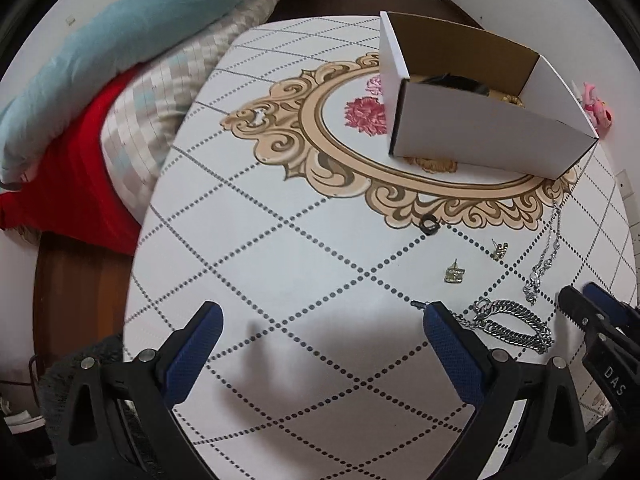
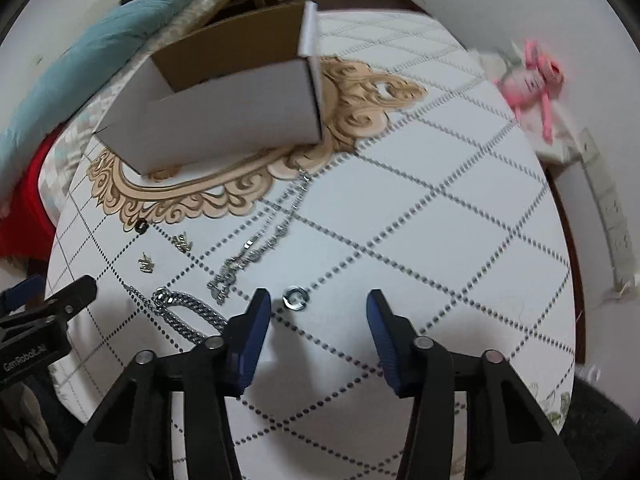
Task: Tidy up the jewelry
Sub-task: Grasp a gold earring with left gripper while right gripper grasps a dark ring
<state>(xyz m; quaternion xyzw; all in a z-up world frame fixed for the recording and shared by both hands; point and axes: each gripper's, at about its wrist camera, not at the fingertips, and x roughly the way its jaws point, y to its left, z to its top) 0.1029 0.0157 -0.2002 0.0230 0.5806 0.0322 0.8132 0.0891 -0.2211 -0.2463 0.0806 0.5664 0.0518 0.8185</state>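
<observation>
A white cardboard box (image 1: 480,136) (image 2: 224,128) stands open on the table, with dark and gold items inside. Loose on the table lie a black ring (image 1: 430,225) (image 2: 141,226), two gold earrings (image 1: 455,274) (image 1: 500,250) (image 2: 146,266) (image 2: 182,242), a thin silver necklace (image 1: 546,258) (image 2: 264,240), a chunky silver chain bracelet (image 1: 512,324) (image 2: 184,312) and a silver ring (image 2: 296,298). My left gripper (image 1: 324,320) is open and empty, its right finger beside the bracelet. My right gripper (image 2: 318,308) is open and empty, with the silver ring just ahead between the fingertips.
The round table (image 1: 304,264) has a white cloth with dotted diamonds and a gold floral medallion. A bed with teal, checked and red bedding (image 1: 100,92) lies to the left. A pink plush toy (image 2: 528,76) sits at the table's far right edge by the wall.
</observation>
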